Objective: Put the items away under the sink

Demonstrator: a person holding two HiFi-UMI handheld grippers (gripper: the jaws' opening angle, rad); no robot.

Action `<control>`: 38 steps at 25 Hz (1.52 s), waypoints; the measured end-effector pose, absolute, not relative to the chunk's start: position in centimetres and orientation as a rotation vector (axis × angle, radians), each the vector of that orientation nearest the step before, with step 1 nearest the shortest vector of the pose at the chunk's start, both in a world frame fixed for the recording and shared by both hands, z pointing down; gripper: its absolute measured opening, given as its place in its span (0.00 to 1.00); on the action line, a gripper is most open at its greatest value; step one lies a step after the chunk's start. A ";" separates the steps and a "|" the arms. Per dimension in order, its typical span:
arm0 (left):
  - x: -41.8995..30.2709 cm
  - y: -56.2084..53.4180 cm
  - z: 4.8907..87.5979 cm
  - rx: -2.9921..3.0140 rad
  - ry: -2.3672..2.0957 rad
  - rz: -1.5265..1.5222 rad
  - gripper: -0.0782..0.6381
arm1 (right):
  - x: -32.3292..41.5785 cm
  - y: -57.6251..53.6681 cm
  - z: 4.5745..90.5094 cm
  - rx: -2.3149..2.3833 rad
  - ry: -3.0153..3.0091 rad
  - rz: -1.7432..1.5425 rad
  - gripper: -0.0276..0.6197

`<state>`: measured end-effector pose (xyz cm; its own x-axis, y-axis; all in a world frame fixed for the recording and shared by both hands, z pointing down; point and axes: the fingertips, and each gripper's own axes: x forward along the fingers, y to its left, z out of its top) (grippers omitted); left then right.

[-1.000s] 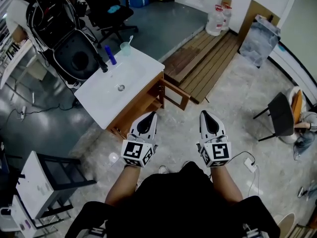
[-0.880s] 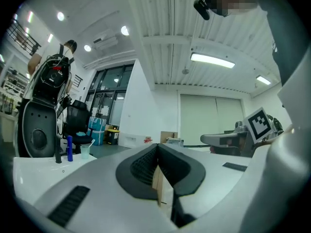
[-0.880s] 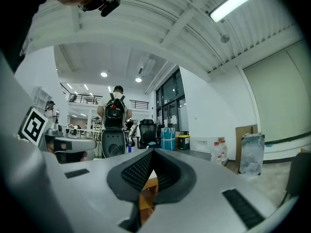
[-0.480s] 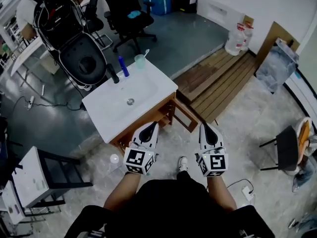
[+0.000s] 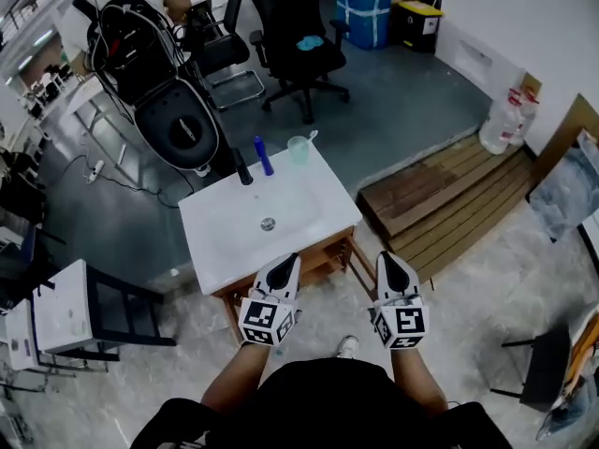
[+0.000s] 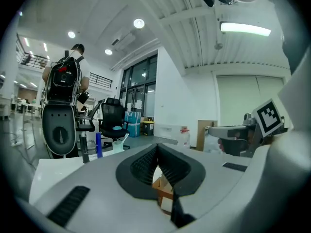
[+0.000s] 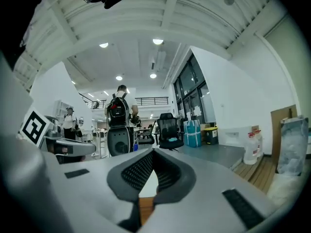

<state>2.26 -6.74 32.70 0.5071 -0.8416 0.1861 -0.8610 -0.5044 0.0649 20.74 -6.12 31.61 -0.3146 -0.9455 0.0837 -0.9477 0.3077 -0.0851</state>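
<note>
A white sink top [image 5: 225, 241] sits on a wooden cabinet [image 5: 329, 256] just ahead of me. At its back edge stand a blue bottle [image 5: 264, 155], a pale green cup [image 5: 299, 150] with a toothbrush in it, and a black faucet [image 5: 241, 168]. My left gripper [image 5: 284, 267] hovers over the sink's front edge, shut and empty. My right gripper [image 5: 392, 262] is level with it, off the cabinet's right corner, also shut and empty. The left gripper view shows the blue bottle [image 6: 98, 145] and cup [image 6: 118, 145] beyond the left gripper [image 6: 156, 152]. The right gripper [image 7: 152, 155] holds nothing in its own view.
Behind the sink stand a black oval machine [image 5: 178, 124] and two office chairs [image 5: 299, 36]. A wooden platform [image 5: 440, 199] lies at the right with water jugs [image 5: 505, 120] by the wall. A white shelf unit [image 5: 56, 316] stands at the left. A person with a backpack [image 7: 120, 108] stands further back.
I have stepped closer to the sink. Both grippers now sit at the cabinet's front, where before they were over the floor short of it. Both stay shut.
</note>
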 end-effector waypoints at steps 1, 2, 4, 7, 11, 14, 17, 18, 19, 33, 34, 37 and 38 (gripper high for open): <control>2.3 -7.1 33.0 2.582 -1.493 0.206 0.14 | 20.7 -6.9 32.0 1.810 -2.539 0.203 0.06; 2.2 -7.3 33.2 2.569 -1.508 0.213 0.14 | 20.6 -7.5 32.3 1.783 -2.552 0.217 0.06; 2.3 -7.5 33.6 2.542 -1.540 0.215 0.14 | 20.4 -8.3 32.9 1.716 -2.579 0.230 0.06; 2.2 -8.1 34.3 2.489 -1.616 0.226 0.14 | 20.2 -9.9 34.0 1.612 -2.617 0.239 0.06; -1.2 -8.3 35.7 2.364 -1.727 0.238 0.14 | 17.2 -11.6 34.3 1.477 -2.664 0.269 0.06; -3.9 -8.8 36.4 2.295 -1.762 0.204 0.14 | 14.6 -13.4 33.8 1.399 -2.691 0.232 0.06; -5.3 -10.2 36.5 2.300 -1.760 0.202 0.14 | 12.5 -15.9 33.7 1.374 -2.707 0.261 0.06; -5.8 -10.7 36.5 2.310 -1.756 0.204 0.14 | 11.8 -16.7 33.7 1.365 -2.714 0.290 0.06; -6.3 -11.4 36.3 2.317 -1.757 0.198 0.14 | 11.0 -17.6 33.5 1.350 -2.725 0.316 0.06; -13.7 -21.5 32.7 2.395 -1.799 0.026 0.14 | 1.5 -26.8 31.4 1.269 -2.709 0.042 0.06; -13.9 -21.8 32.8 2.401 -1.792 0.027 0.14 | 1.3 -27.1 31.6 1.276 -2.699 0.032 0.06; -14.4 -22.5 33.4 2.408 -1.786 0.036 0.14 | 1.1 -28.0 32.5 1.301 -2.680 0.052 0.06; -14.5 -23.0 33.5 2.409 -1.790 0.041 0.14 | 1.1 -28.5 32.7 1.309 -2.675 0.060 0.06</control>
<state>-14.55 -22.96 33.54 0.2918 -0.9507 0.1047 -0.9545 -0.2824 0.0956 1.06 -28.47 32.71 -0.6029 -0.7809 0.1635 -0.7874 0.6154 0.0355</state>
